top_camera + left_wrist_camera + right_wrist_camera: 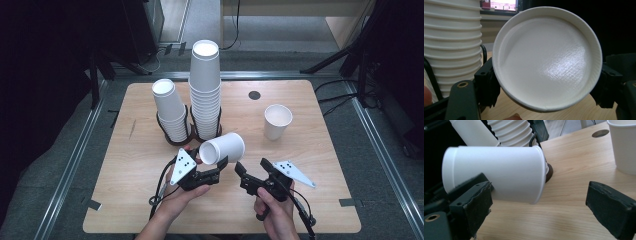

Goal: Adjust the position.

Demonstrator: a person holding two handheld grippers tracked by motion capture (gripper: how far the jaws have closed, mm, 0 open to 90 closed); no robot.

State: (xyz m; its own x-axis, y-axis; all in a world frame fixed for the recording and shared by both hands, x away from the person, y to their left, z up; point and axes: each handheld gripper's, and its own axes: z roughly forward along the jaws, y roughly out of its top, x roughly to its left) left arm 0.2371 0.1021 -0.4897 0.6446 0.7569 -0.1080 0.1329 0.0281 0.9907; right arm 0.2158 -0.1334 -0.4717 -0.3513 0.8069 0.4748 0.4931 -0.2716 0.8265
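Cup-handling is mid-step: the left tongs (216,169) are clamped on a white paper cup (223,148) held on its side above the tabletop (150,200), just in front of the two stacks. In the left gripper view the cup's flat base (547,58) faces the camera, with a black pad pressed against it on either side. The right tongs (250,169) stand open just beside the cup, nothing between them; in the right gripper view the cup's side wall (496,173) lies ahead of the spread pads (610,207), its rim toward the right.

Behind it, the short stack (170,111) and the tall stack (205,90) of upturned cups sit in a dark wire holder (176,141), and a single upright cup (277,121) stands apart to the right.

My reading is that a cup freshly pulled from a stack is being handled between the two tools. Next move likely calls for the right tongs to close on the wall near the rim without crushing it, then for the left to let go
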